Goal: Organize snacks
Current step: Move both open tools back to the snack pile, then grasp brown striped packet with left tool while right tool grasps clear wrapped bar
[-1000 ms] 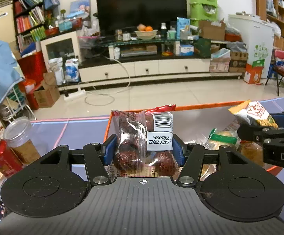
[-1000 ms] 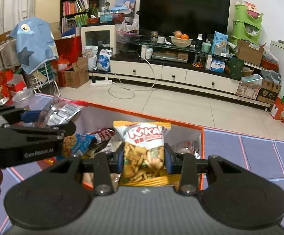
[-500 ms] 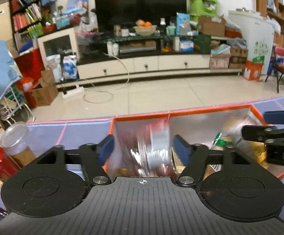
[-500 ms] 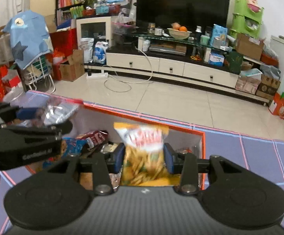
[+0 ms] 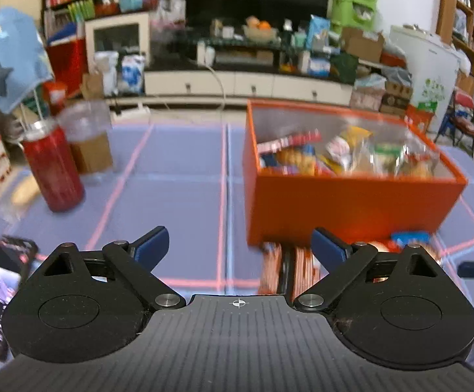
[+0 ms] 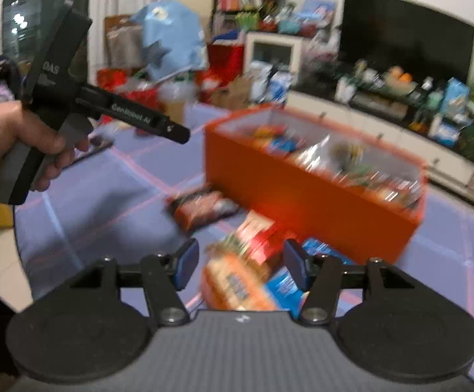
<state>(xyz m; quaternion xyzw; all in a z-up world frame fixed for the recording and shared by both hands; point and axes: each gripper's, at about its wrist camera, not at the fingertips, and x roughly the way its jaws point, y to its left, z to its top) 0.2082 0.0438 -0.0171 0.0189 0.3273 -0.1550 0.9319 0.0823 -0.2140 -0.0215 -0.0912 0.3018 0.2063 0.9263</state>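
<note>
- Left wrist view: your left gripper [image 5: 238, 250] has just been opening and stands spread wide, with only the mat and a blurred orange packet [image 5: 287, 271] showing between its jaws.
- Your right gripper [image 6: 241, 263] has also been opening; it grasps nothing, jaws apart above loose packets [image 6: 237, 281].
- Most snacks [image 5: 344, 156] already lie in the orange box [image 5: 341, 209], far right.
- Several packets remain on the mat [image 5: 178, 196] just beside the box's near wall; those look like your remaining work.

Even indoor light; motion blur; fisheye-bent edges
</note>
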